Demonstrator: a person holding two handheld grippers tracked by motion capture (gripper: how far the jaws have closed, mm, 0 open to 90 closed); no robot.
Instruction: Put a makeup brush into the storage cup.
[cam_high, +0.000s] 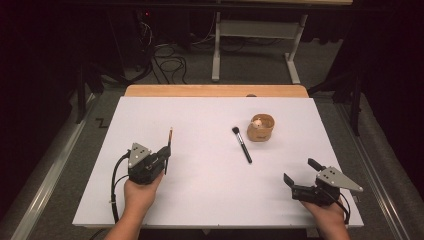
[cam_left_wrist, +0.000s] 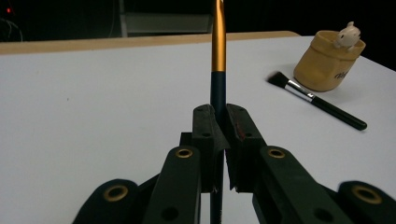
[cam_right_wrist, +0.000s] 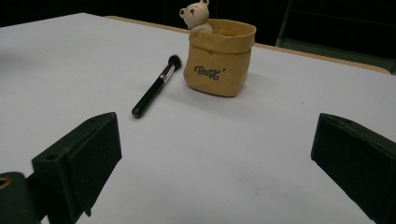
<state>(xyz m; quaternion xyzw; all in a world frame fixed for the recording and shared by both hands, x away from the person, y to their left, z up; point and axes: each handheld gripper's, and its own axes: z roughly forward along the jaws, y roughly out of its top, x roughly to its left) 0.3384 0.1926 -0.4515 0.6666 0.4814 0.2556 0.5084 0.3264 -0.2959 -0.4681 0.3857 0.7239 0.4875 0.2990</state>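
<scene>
Clearly, the left gripper (cam_high: 167, 156), lower left of the high view, pinches a thin brush (cam_left_wrist: 218, 51) whose gold-banded handle rises straight up from between its jaws; the right gripper (cam_high: 301, 173), lower right, stands spread.

Only readable thing I can spot from here is the word "Best" in dark cursive on the front of the tan bag-shaped pot (cam_right_wrist: 218, 60) with the little bear. In the left gripper view that lettering's too cut off to read.
</scene>
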